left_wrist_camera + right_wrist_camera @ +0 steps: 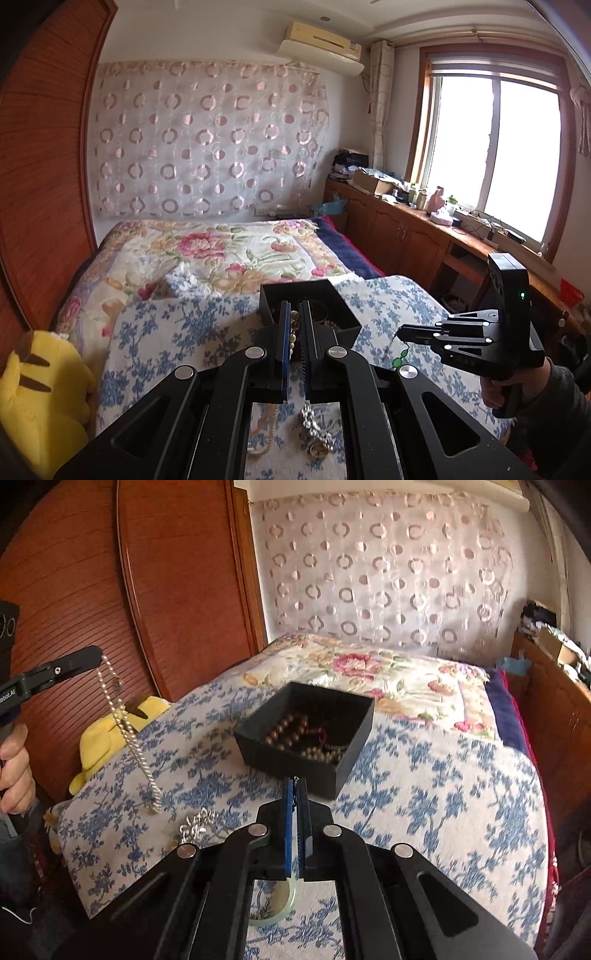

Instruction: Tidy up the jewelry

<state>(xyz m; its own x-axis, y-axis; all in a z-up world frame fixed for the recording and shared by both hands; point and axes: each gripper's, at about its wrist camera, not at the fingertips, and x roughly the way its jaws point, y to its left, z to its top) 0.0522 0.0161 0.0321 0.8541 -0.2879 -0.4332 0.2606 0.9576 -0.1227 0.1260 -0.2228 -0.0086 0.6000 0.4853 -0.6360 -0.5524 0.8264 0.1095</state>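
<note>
Right, quick pass:
left gripper (100, 660): jaws pinched on one end of a pearl strand (127, 731), held up over the bed; a hand (14, 771) grips its handle.
pearl strand: hangs down from the left tips, lower end touching the blue-flowered cover (424, 805); from the left wrist view its beads show between the blue pads (284, 332).
right gripper (295, 781): jaws closed down tight on a thin dark chain; in the left wrist view a green pendant (402, 355) dangles under its tips (399, 334).
black box (295, 764): open, just ahead of the right tips, sitting on the cover; brown bead bracelets (291, 727) inside.
silver chain (197, 825): loose heap on the cover, below the left gripper, left of the right one.
pale green bangle (284, 904): flat on the cover under the right gripper's fingers.
gold-coloured piece (318, 448): under the left gripper, beside the silver heap; type unclear.
yellow plush toy (107, 734): at the bed edge, beyond the hanging strand.
</note>
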